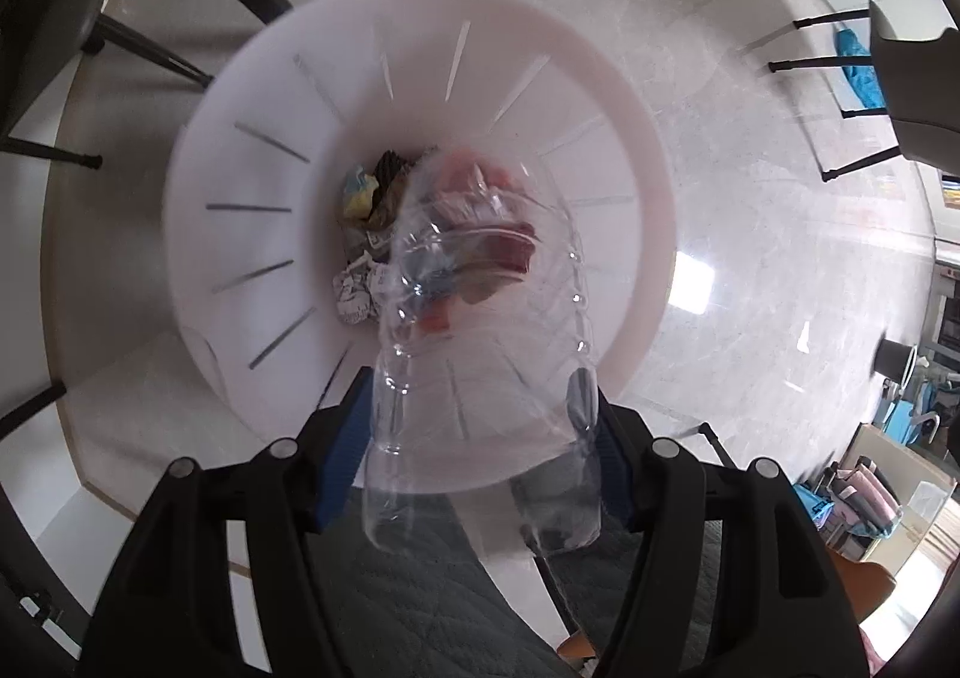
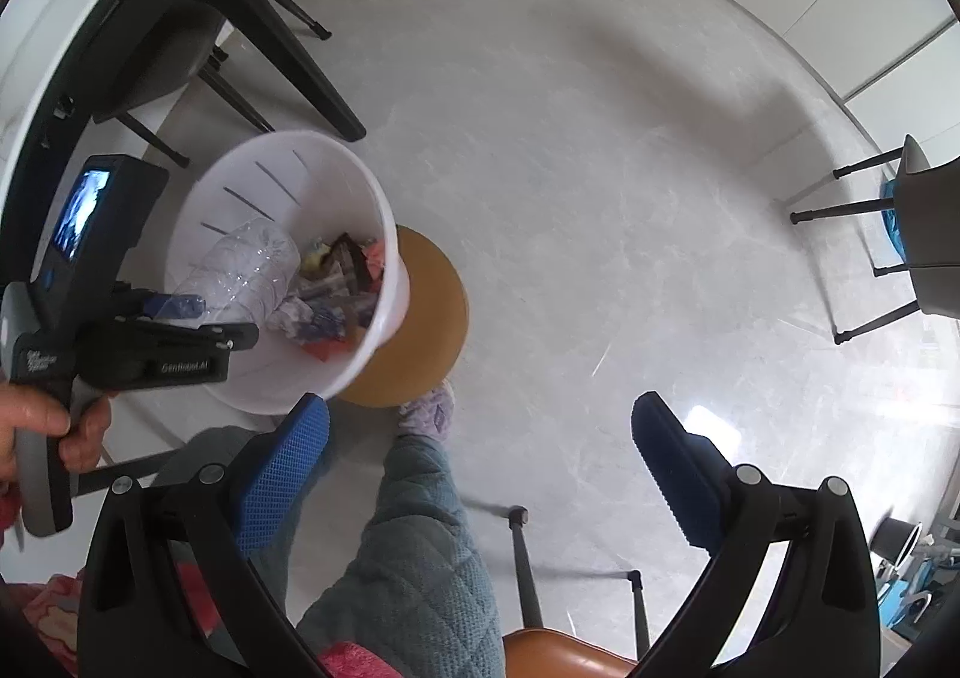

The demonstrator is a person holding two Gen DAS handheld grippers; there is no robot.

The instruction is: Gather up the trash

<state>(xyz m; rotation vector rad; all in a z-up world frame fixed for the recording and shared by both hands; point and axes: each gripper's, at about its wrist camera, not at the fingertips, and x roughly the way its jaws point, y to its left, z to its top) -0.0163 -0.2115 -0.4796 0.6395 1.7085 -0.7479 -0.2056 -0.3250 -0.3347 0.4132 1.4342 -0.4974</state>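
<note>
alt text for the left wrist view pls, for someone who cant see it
The left gripper holds a clear plastic bottle between its blue pads, pointing down over a white slotted bin standing on a pale floor. Crumpled wrappers and paper already lie at the bin's bottom, and dark chair legs edge the view.

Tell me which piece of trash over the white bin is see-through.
The clear plastic bottle between the left tongs, above the white bin. Everything else in the bin is crumpled, opaque and coloured: yellow, red, dark and printed scraps.
</note>
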